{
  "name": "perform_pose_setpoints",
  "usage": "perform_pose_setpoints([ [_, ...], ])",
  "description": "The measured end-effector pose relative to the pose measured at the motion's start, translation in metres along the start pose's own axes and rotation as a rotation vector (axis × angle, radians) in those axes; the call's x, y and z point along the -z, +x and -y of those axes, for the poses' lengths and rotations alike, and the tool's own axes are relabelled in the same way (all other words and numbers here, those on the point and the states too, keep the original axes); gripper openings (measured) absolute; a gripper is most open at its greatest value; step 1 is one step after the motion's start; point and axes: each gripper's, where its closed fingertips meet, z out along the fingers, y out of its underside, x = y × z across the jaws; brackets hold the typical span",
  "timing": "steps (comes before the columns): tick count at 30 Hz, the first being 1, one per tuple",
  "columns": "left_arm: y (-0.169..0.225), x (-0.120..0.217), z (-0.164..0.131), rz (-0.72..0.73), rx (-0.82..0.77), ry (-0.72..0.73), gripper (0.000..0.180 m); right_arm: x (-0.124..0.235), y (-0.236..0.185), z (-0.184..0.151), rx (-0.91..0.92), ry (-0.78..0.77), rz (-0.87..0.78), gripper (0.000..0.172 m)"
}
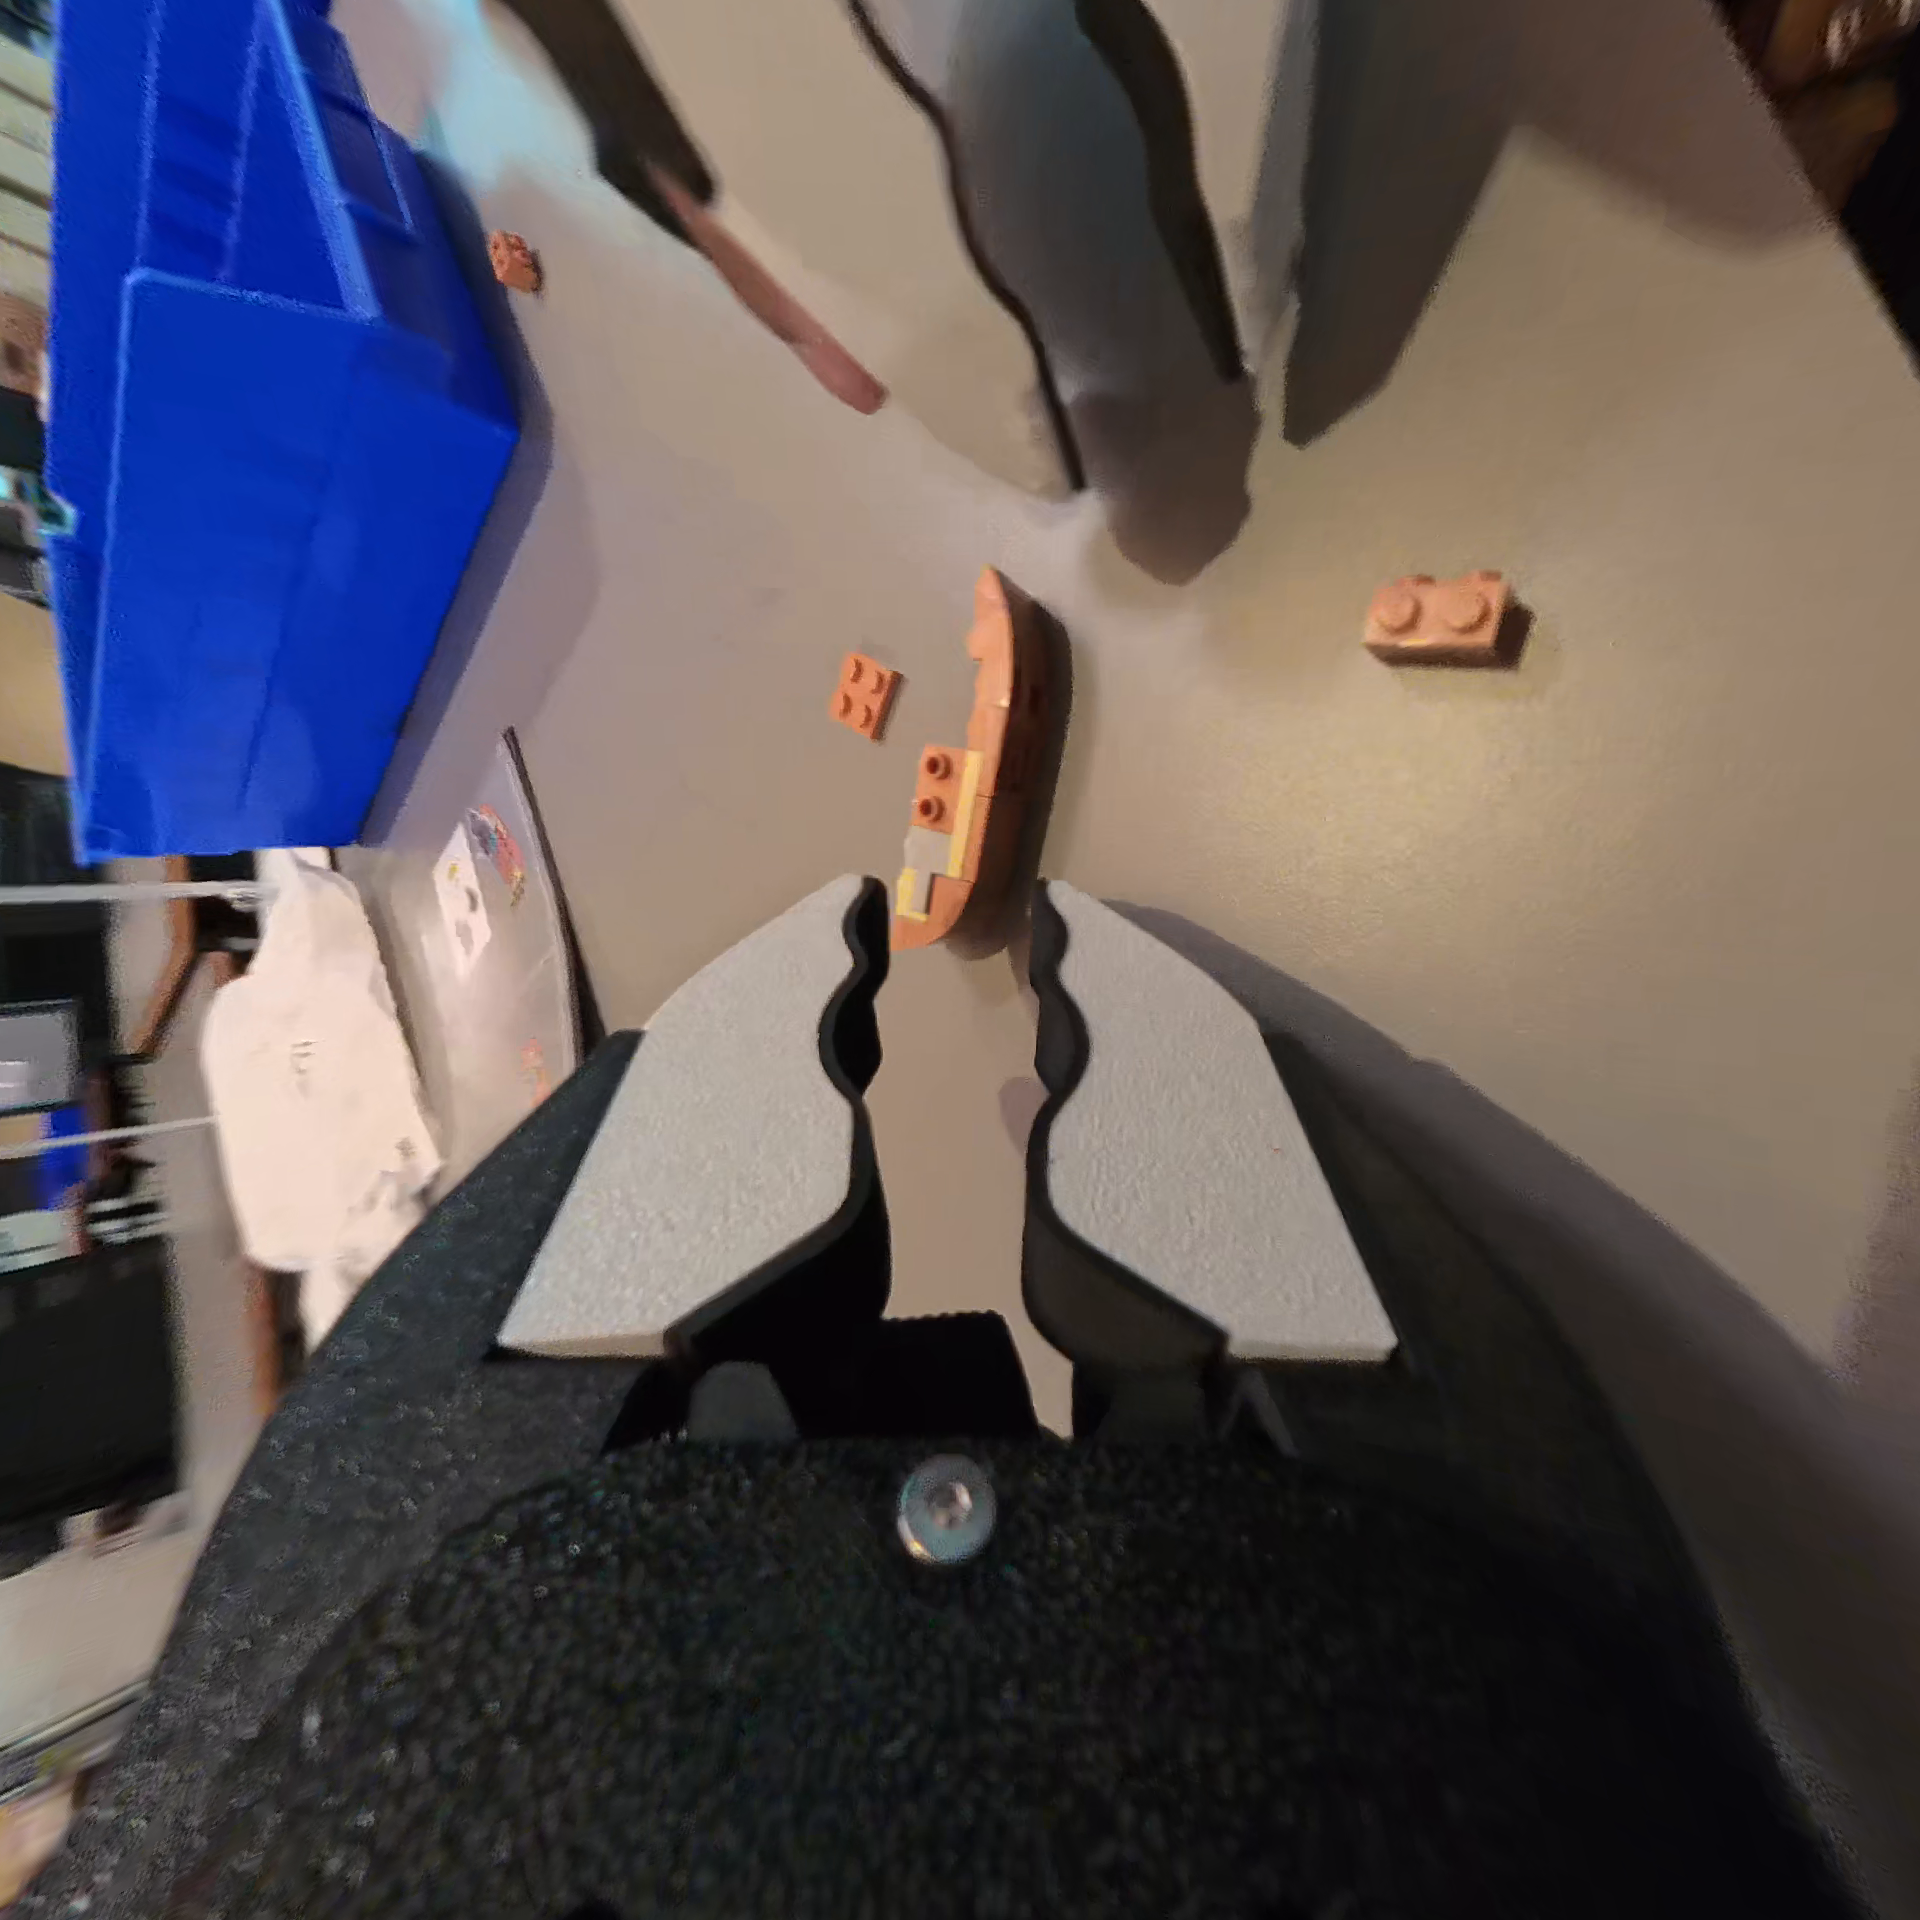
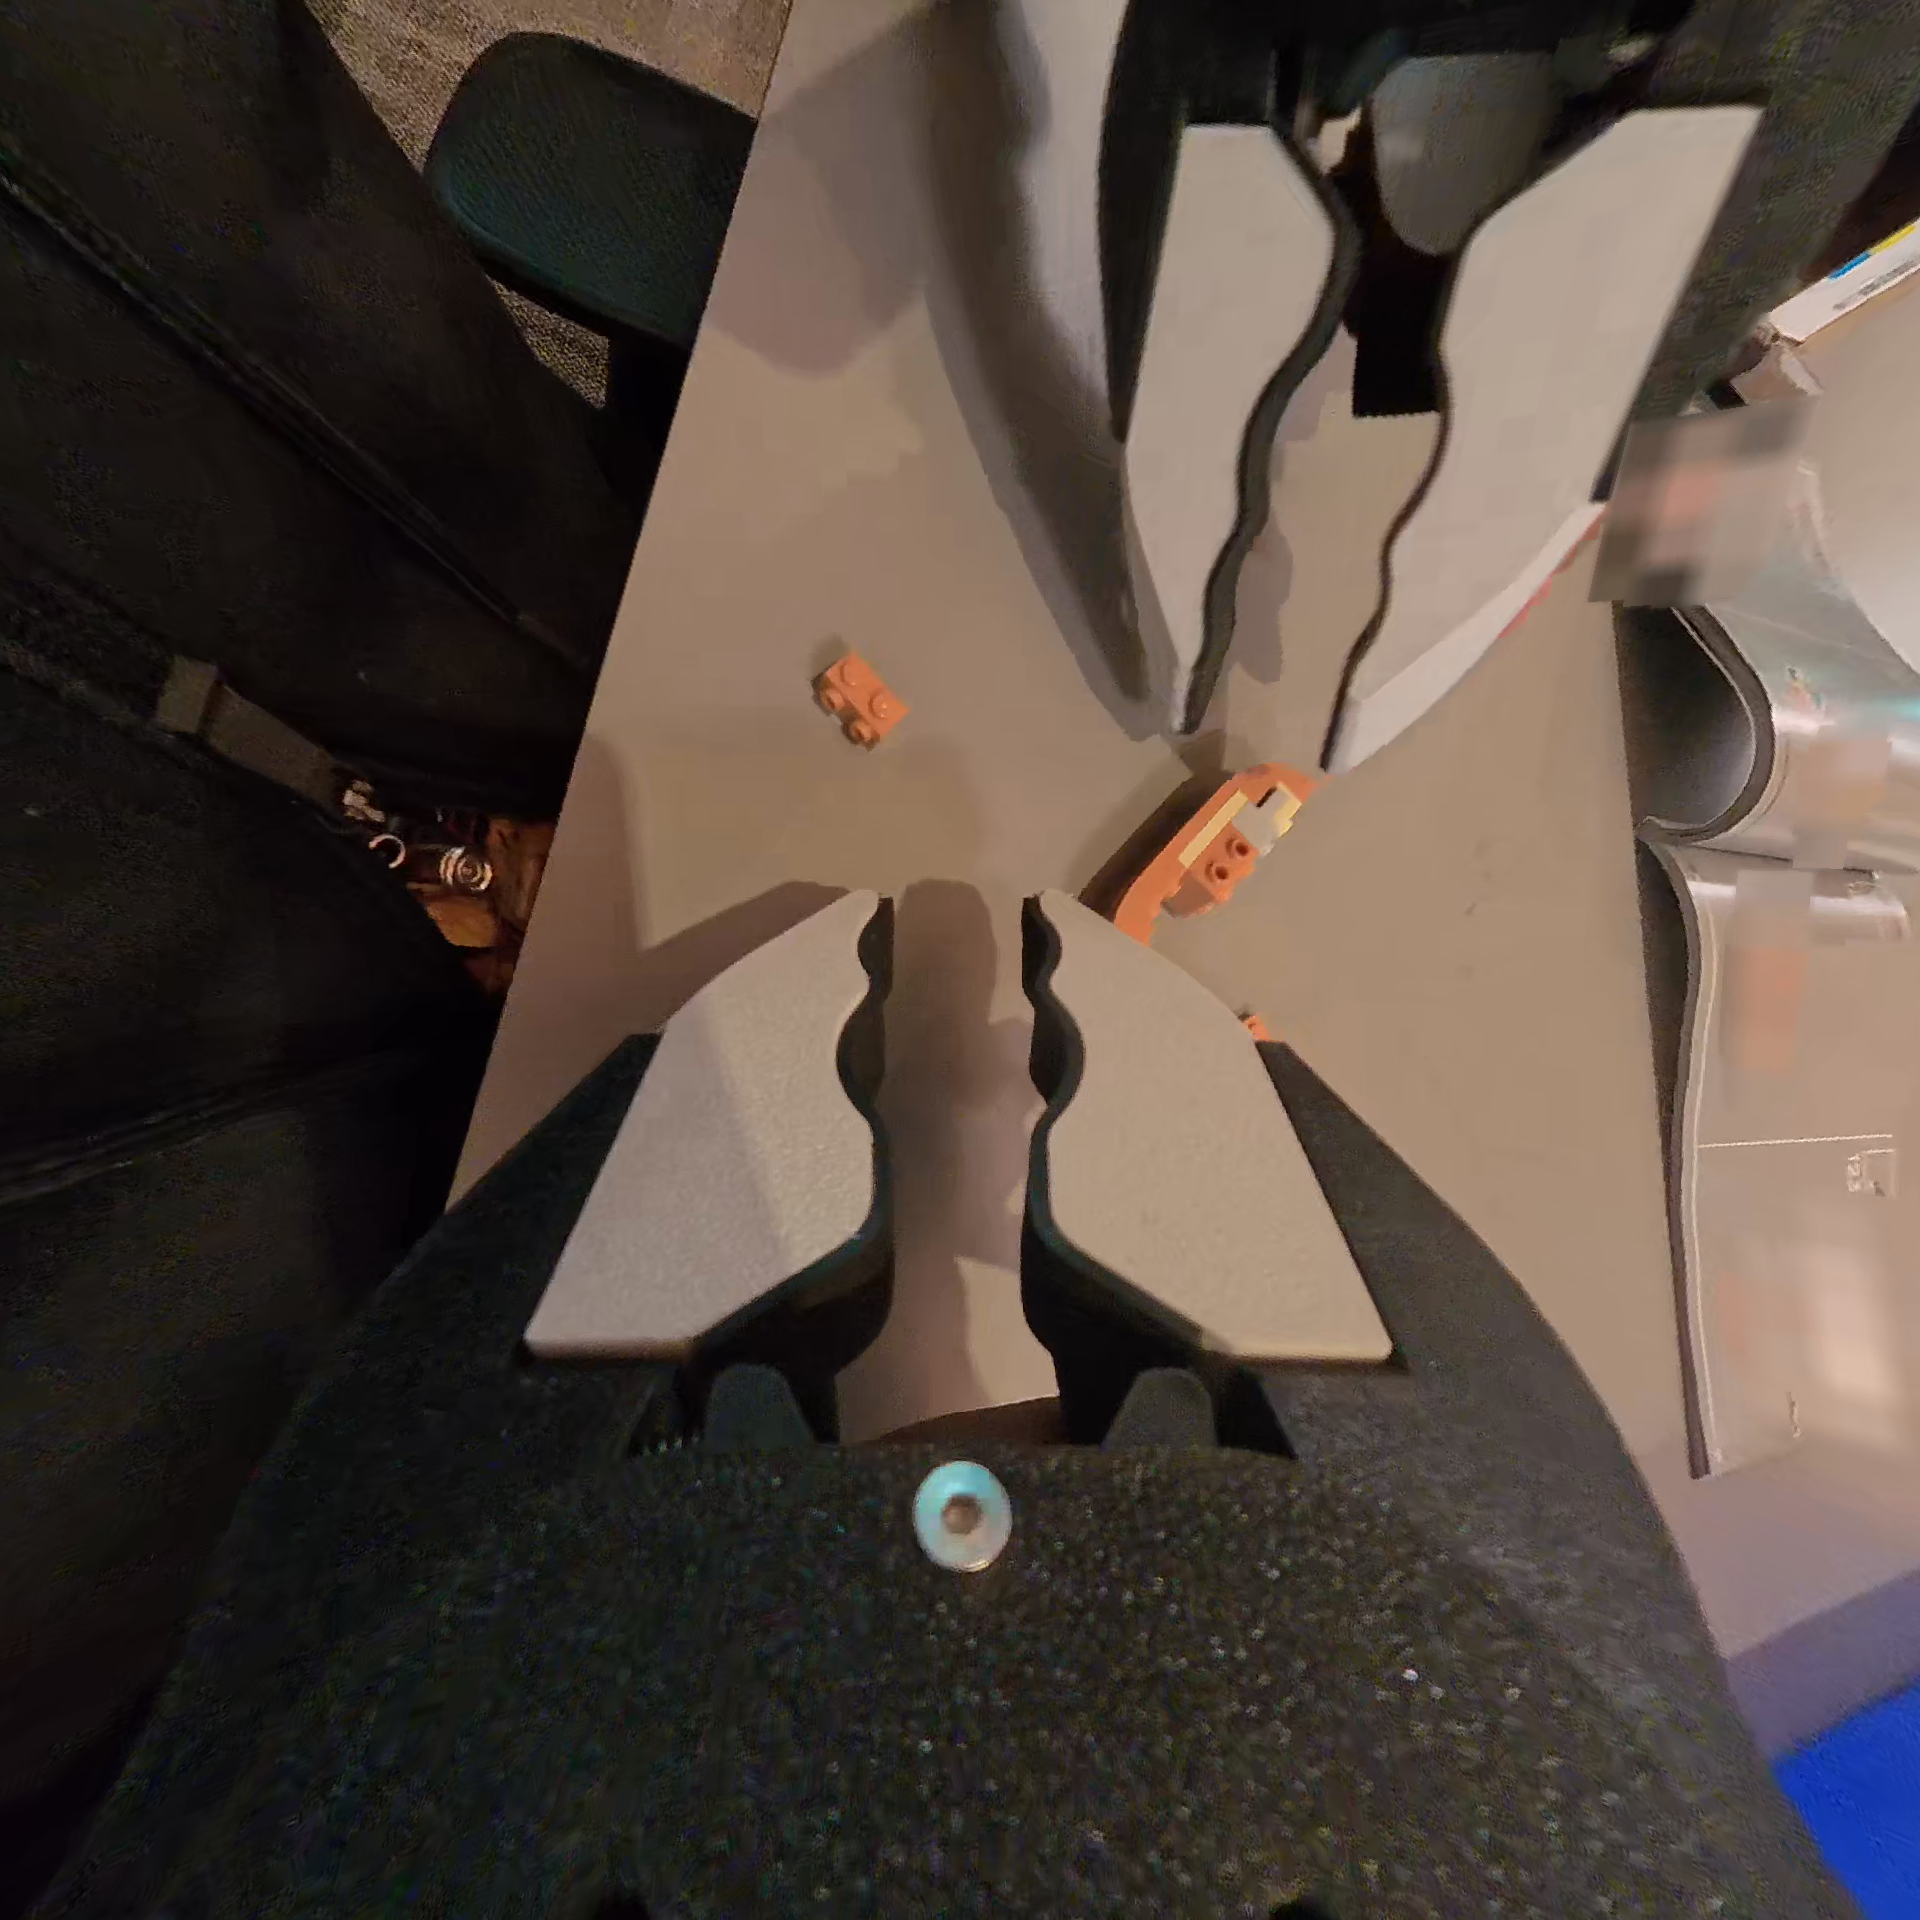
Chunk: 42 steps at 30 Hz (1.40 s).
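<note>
A curved orange-brown brick assembly [image 1: 987, 748] with yellow and grey parts lies on the grey table [image 1: 1351, 935]. My left gripper [image 1: 961, 904] is open. The assembly's near end sits just inside its fingertips, close to the left pad [image 1: 868, 914], and the pads do not clamp it. In the right wrist view the left gripper [image 2: 1257, 743] comes in from the top, its tips at the assembly [image 2: 1195, 842]. My right gripper [image 2: 956, 904] is open and empty over bare table, with the assembly just off its right fingertip. It shows blurred at the top of the left wrist view [image 1: 1184, 457].
Loose pieces lie around: an orange square plate [image 1: 864, 694], a tan two-stud brick [image 1: 1439, 615], a small orange brick [image 1: 514, 258] and a blurred long brownish piece [image 1: 769, 301]. A blue bin [image 1: 260, 468] stands at the left. Clear plastic bags [image 2: 1818, 1039] lie at the right. My hands' fingertips stand some 8 cm from each other.
</note>
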Motion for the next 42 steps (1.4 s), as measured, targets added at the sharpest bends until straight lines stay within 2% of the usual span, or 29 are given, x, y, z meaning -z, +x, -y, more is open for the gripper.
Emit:
perform_pose_setpoints([
  [6,-0.007,-0.006,-0.003,-0.242,0.26,0.163,0.04,-0.003,0.002,0.001,0.0,0.014,0.001,0.023],
  [8,-0.002,-0.011,-0.002,-0.332,0.29,0.18,0.041,-0.003,0.001,-0.001,-0.009,0.018,0.005,0.023],
  [10,0.006,-0.016,-0.004,-0.388,0.269,0.164,0.034,-0.004,0.0,-0.002,-0.025,0.027,0.009,0.023],
  [12,0.007,-0.02,-0.003,-0.379,0.256,0.161,0.019,-0.004,0.001,-0.003,-0.035,0.029,0.007,0.023],
  [14,0.003,-0.022,-0.001,-0.321,0.204,0.161,0.018,-0.004,0.003,-0.004,-0.04,0.03,-0.004,0.023],
  [18,-0.012,-0.027,0.008,-0.093,0.023,0.129,0.018,0.004,0.023,-0.006,-0.106,0.05,-0.113,0.022],
  [22,-0.024,-0.028,0.02,0.063,-0.09,0.138,0.018,0.021,0.051,-0.016,-0.3,0.096,-0.224,0.025],
  [25,-0.029,-0.027,0.026,0.141,-0.16,0.163,0.018,0.02,0.055,-0.026,-0.461,0.106,-0.167,0.033],
  [29,-0.029,-0.027,0.035,0.212,-0.256,0.184,0.018,0.014,0.049,-0.024,-0.583,0.149,-0.024,0.035],
  [33,-0.026,-0.028,0.041,0.242,-0.332,0.191,0.018,0.007,0.048,-0.025,-0.615,0.15,0.018,0.022],
  [36,-0.024,-0.031,0.036,0.22,-0.291,0.189,0.019,0.005,0.051,-0.029,-0.584,0.115,-0.021,0.021],
  [38,-0.018,-0.031,0.031,0.135,-0.185,0.203,0.029,0.003,0.051,-0.031,-0.526,0.08,-0.053,0.021],
  [42,-0.017,-0.022,0.026,0.009,0.044,0.258,0.034,-0.003,0.047,-0.03,-0.316,0.0,-0.103,0.021],
])
